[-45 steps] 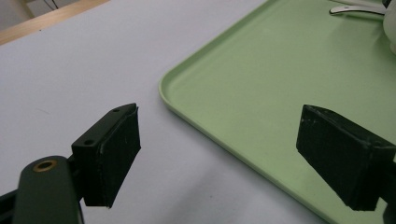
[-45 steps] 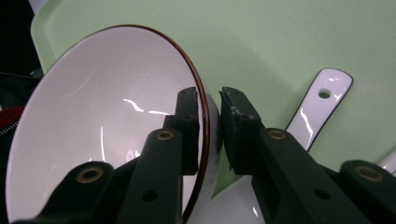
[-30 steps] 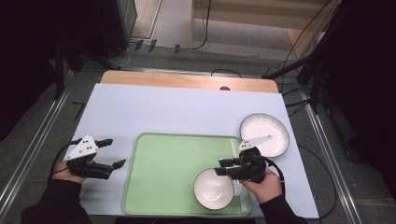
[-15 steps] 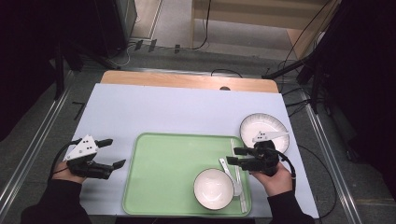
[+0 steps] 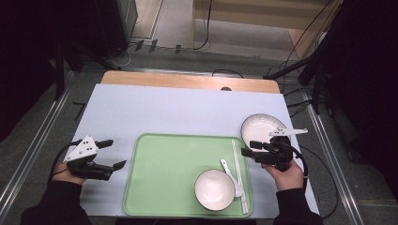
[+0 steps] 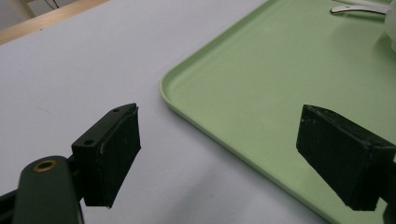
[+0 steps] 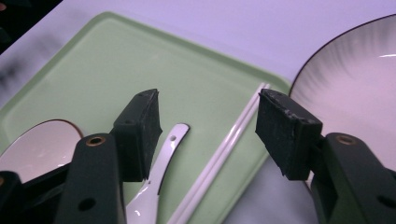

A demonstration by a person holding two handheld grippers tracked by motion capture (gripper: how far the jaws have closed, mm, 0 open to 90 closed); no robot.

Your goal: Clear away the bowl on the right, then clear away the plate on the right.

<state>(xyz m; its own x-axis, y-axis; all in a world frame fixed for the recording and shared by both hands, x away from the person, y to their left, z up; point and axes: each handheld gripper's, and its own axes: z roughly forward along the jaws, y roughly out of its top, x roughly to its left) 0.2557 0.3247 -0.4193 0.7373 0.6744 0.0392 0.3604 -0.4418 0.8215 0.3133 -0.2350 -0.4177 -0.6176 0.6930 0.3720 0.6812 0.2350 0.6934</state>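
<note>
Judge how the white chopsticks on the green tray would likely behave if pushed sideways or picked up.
The chopsticks look thin, straight and glossy, so probably stiff, light and slippery. Lying loose as a pair beside the spoon, they would likely separate or roll when nudged. The tray rim alongside may stop them.

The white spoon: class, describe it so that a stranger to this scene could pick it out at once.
Find the green tray on the white table. Near its right edge a small white bowl sits beside long white chopsticks. The white spoon lies between them, shorter than the chopsticks and with a rounded scoop.

A green tray (image 5: 164, 178) holds a white bowl (image 5: 214, 189), spoon (image 5: 231, 176) and chopsticks (image 5: 238, 173).
</note>
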